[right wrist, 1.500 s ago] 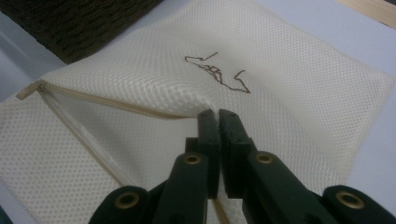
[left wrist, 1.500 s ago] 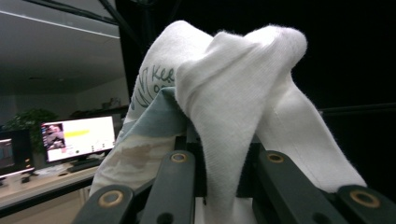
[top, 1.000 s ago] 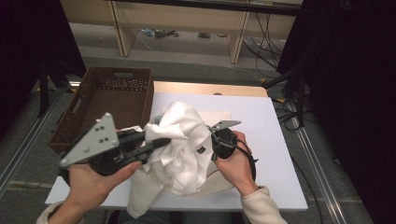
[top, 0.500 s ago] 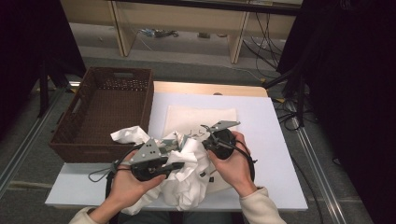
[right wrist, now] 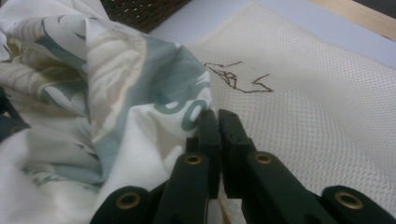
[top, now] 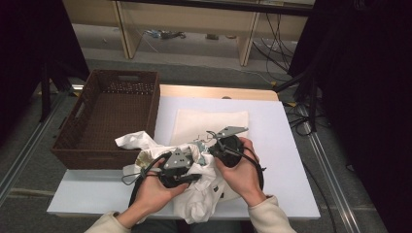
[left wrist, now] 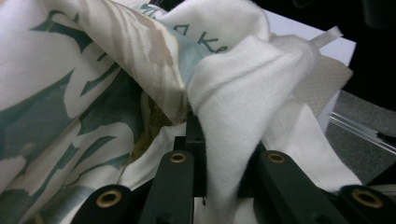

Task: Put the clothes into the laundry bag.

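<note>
- The white printed T-shirt (top: pixel 194 191) lies in a crumpled heap near the bottom middle of the high view, on the desk (top: pixel 282 145), with part of it hanging over the near edge.
- The left hand-held gripper (top: pixel 187 177) is squeezed tight on a thick fold of the white cloth (left wrist: pixel 224 140), as the left gripper view shows.
- The right hand-held gripper (top: pixel 216 145) has its jaws pressed together beside the green letters (right wrist: pixel 180 112). A thin bit of cloth edge may be caught there, but I cannot tell for sure.
- If that right pinch is only on a tiny edge, the shirt may slip out when the hands pull apart.
- The left fold is bunched up, so pulling may drag many layers and leave the shirt more tangled.
- The hanging part may pull the whole shirt off the desk if either grip lets go.
- A cream mesh bag (top: pixel 214 124) lies flat under the shirt, in the middle of the frame. It may get dragged along.
- A shirt corner reaches toward the brown basket (top: pixel 82 141) at the left and may snag on its rim.
</note>
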`<state>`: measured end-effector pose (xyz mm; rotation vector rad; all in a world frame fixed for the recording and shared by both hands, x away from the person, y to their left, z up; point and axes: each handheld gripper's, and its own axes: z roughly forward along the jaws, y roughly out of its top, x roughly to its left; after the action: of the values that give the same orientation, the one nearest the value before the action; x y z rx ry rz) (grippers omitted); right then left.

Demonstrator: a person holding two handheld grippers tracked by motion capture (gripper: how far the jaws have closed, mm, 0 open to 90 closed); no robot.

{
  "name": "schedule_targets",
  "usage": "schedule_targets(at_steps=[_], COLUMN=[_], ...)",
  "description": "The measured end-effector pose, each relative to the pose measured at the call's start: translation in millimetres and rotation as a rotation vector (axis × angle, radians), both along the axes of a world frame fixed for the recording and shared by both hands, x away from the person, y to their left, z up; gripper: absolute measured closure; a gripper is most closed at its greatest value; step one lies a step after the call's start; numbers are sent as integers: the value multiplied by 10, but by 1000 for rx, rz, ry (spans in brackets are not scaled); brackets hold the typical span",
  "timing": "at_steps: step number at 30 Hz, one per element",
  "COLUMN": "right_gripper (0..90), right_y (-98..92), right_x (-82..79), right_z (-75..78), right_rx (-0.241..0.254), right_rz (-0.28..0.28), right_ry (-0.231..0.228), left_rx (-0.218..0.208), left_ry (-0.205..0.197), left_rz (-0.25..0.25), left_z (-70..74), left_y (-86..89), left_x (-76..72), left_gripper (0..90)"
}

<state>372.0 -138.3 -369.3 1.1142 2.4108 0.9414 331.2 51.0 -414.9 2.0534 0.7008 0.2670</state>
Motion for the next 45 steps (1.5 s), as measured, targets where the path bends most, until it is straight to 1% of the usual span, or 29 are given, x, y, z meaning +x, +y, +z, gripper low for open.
schedule_targets(at_steps=[1, 2, 3, 4, 5, 7, 8, 9, 11, 12, 13, 15, 16, 18, 20, 21, 22, 23, 24, 25, 27, 29, 30, 33, 35, 37, 41, 43, 45], right_gripper=[897, 897, 897, 898, 897, 900, 900, 900, 900, 900, 900, 900, 900, 900, 900, 900, 900, 900, 900, 900, 900, 900, 900, 900, 900, 900, 900, 900, 900], right_y=[-2, -2, 3, 2, 11, 38, 39, 56, 64, 61, 55, 34, 24, 4, -18, -20, -27, -24, -24, -23, -16, -21, -20, -13, -20, -20, -21, -21, -9], right_x=[4, 4, -2, 4, -5, -40, -37, -59, -55, -51, -49, -25, -29, -21, 2, -3, 10, 9, 10, 8, -1, 3, 4, 14, 20, 22, 27, 24, 6], right_z=[-2, -3, -2, -10, -13, -4, 5, 16, 9, -3, -9, -7, 1, 2, -5, -6, -7, -13, -14, -12, -7, -6, -8, -18, -20, -20, -21, -21, -13], right_rx=[0, 1, 4, -4, 0, 13, 5, 18, -2, -12, -7, -4, 6, 5, 3, 3, 2, 9, 8, 8, 11, 4, 3, 5, 4, 2, -4, -3, 5], right_rz=[5, 7, 5, 14, 14, 1, 20, 3, 24, 28, 23, 24, 10, 10, 17, -3, 2, -9, -9, -8, -14, -4, -4, 6, 7, 5, 12, 13, -7], right_ry=[-5, -6, 1, -11, -16, 8, -8, 6, 4, -4, 7, -3, 8, 0, -8, -2, 2, 13, 13, 13, 12, 6, 6, 3, 8, 9, 5, 4, 15], left_rx=[10, 44, 53, 52, 80, 119, 123, 130, 123, 138, 157, 140, 128, 73, 16, 12, -10, -29, -39, -40, -38, -32, -36, -36, -29, -3, 22, 25, 42], left_ry=[2, -5, -7, 8, -4, -14, -13, -10, -14, -28, -37, -23, -21, 4, -18, -28, -29, -34, -66, -81, -136, -163, -185, -241, -231, -190, -146, -127, -120], left_rz=[18, 10, 15, 21, 25, 50, 59, 69, 54, 50, 41, 30, 18, -15, -22, -19, -14, 4, 21, 29, 64, 120, 175, 291, 354, 386, 392, 401, 385], left_z=[-12, -27, -42, -70, -98, -154, -205, -235, -250, -235, -216, -195, -183, -130, -13, 52, 89, 169, 224, 262, 355, 388, 388, 339, 283, 188, 105, 92, 94], left_y=[-26, -37, -50, -72, -89, -117, -132, -134, -147, -155, -156, -145, -136, -103, -4, 56, 93, 172, 244, 304, 505, 677, 797, 1071, 1162, 1224, 1231, 1233, 1241], left_x=[11, 52, 75, 100, 146, 207, 254, 281, 274, 249, 232, 213, 202, 144, 64, 25, 0, -37, -48, -54, -39, 0, 45, 202, 257, 321, 375, 400, 434], left_gripper=[799, 799, 799, 798, 798, 797, 795, 794, 791, 789, 783, 730, 675, 511, 413, 382, 361, 348, 342, 337, 335, 329, 324, 291, 265, 236, 236, 293, 363])
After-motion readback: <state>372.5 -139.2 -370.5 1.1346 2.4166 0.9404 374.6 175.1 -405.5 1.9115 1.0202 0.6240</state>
